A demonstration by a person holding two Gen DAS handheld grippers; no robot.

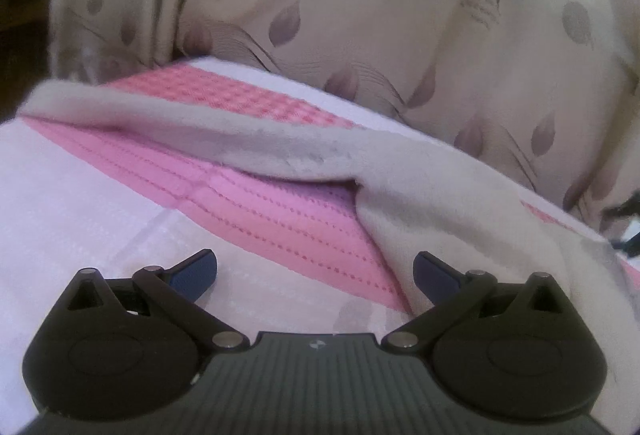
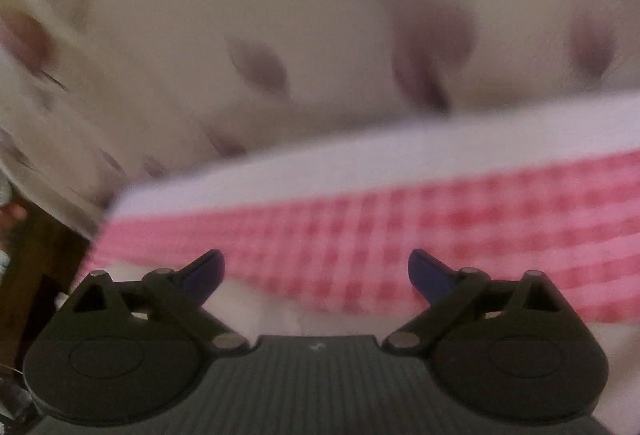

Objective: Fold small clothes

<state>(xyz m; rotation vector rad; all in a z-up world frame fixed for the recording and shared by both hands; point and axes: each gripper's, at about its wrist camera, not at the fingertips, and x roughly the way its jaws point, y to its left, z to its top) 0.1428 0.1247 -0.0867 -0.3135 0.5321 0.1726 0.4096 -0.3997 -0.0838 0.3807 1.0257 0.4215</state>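
While the beige garment [image 1: 420, 187] lies half-folded on the pink-checked cloth [image 1: 256, 203], the left gripper [image 1: 316, 271] hovers open, empty. In the right view, the right gripper [image 2: 316, 273] gapes, holding nothing; next likely regrasping an edge.

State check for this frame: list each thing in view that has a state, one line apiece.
Left gripper: open, nothing between its pads.
Right gripper: open, nothing held.
Beige fleece garment: lying rumpled, partly folded over the cover.
Pink-and-white quilted cover: spread flat under it.
Cream leaf-print curtain: hanging behind.
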